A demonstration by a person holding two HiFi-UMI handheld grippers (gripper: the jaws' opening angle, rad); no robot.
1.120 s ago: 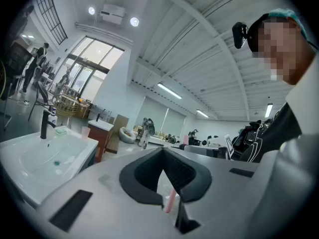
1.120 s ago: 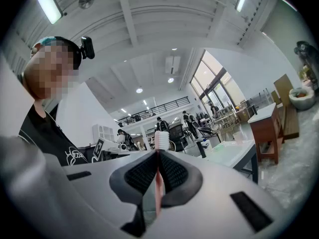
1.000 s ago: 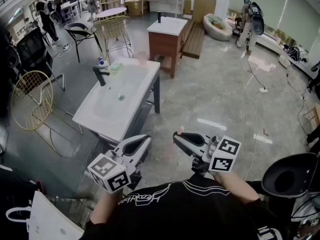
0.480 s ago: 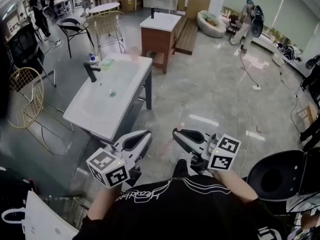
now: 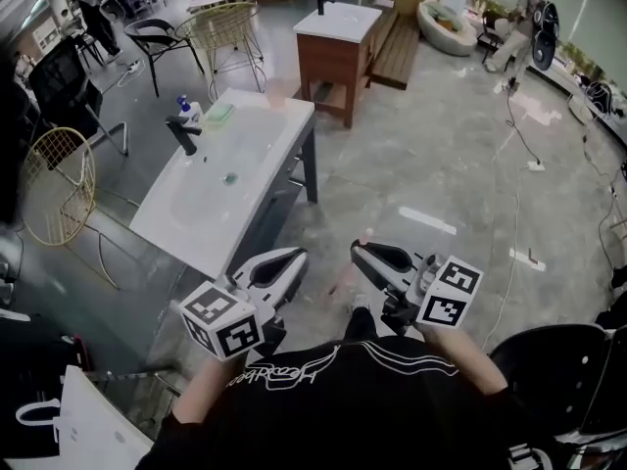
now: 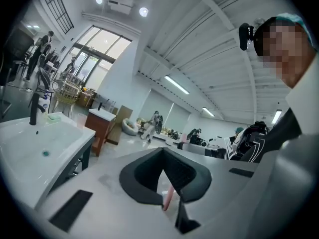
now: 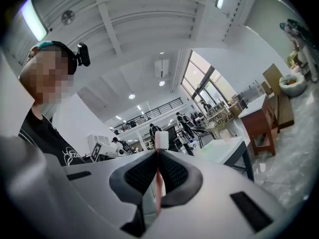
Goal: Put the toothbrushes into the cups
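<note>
The right brush [image 7: 159, 183] stands up straight. Its white bristles are on top and its pink handle hangs down. The right gripper [image 7: 158, 163] is clenched on it, just under the bristles.

The left brush [image 6: 168, 197] is pink too. Only a bit of its handle shows, and it points down with a small tilt. The left gripper [image 6: 164, 173] pinches it tight. I cannot see its bristles.

Both grippers are held out level in front of the person, side by side, over the floor. Neither brush is in a cup yet.

A pale cup [image 5: 277, 91] stands on the sink [image 5: 171, 228], on the far edge near the far right corner. I can find only this one cup. A black tap [image 5: 184, 130] and a soap bottle [image 5: 186, 109] sit along the left edge of the sink.

The cup is ahead of the grippers and off to the left, well apart from them. The left gripper is on the sink's side, so I think it is nearer. The brushes already hang handle down. So I think each one only has to be carried over the cup and let down.
</note>
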